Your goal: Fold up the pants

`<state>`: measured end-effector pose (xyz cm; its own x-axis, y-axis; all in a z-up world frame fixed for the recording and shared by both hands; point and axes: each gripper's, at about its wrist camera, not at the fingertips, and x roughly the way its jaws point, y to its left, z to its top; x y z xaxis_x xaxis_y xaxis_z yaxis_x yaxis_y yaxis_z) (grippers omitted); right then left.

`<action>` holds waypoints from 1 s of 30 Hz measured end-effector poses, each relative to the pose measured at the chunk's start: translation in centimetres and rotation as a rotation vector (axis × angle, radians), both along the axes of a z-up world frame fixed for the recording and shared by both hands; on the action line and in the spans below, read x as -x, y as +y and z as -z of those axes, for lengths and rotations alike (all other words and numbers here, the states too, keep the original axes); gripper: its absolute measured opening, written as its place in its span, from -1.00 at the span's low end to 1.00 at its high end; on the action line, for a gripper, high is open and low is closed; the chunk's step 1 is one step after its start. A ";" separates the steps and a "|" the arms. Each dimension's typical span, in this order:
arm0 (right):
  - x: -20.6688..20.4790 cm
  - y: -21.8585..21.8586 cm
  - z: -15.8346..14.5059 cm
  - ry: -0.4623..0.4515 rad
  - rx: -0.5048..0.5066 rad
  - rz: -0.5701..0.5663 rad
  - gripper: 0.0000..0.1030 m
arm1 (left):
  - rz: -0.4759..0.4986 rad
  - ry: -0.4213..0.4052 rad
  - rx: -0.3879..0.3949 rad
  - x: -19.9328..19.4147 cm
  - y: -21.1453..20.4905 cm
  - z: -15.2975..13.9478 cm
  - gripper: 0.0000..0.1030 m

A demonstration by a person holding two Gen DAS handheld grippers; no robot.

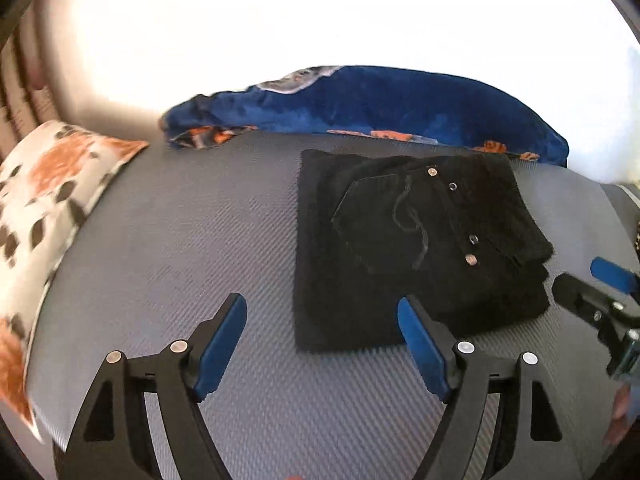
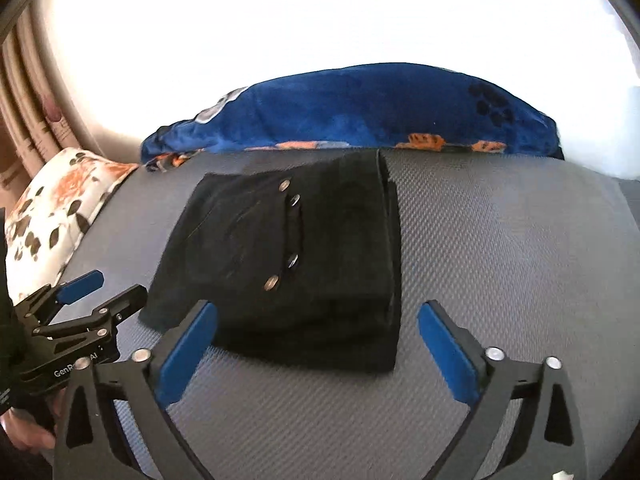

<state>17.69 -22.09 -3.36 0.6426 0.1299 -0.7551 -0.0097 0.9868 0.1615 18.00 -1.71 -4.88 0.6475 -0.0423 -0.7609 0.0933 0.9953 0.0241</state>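
Observation:
The black pants (image 1: 416,248) lie folded into a compact square stack on the grey bed surface (image 1: 192,240), back pocket and metal rivets facing up. They also show in the right wrist view (image 2: 288,264). My left gripper (image 1: 322,340) is open and empty, hovering just in front of the stack's near left corner. My right gripper (image 2: 318,344) is open and empty, just in front of the stack's near edge. The right gripper shows at the right edge of the left view (image 1: 592,284). The left gripper shows at the left of the right view (image 2: 96,288).
A blue blanket (image 1: 380,108) with orange patches is bunched along the far edge of the bed. A white pillow with orange flowers (image 1: 48,216) lies at the left. A bright window fills the background, with a curtain (image 2: 28,120) at the left.

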 end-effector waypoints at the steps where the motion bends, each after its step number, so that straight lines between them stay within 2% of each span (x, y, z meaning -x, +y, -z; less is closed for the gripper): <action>1: 0.9 0.2 -0.2 -0.008 0.000 0.003 0.96 | -0.013 -0.009 -0.002 1.1 0.2 -0.3 0.52; 8: 5.7 1.8 -0.4 -0.025 0.021 0.039 0.97 | -0.062 -0.027 -0.011 6.0 0.7 -1.3 0.53; 15: 8.9 2.6 -0.6 -0.030 0.009 0.032 0.97 | -0.053 -0.032 -0.014 9.3 0.7 -1.5 0.53; 22: 10.3 3.7 -1.2 -0.054 0.064 0.007 0.97 | -0.064 -0.031 -0.011 11.0 0.9 -1.3 0.53; 30: 11.3 4.5 -1.0 -0.043 0.067 -0.009 0.97 | -0.071 -0.035 0.000 11.8 1.3 -1.5 0.53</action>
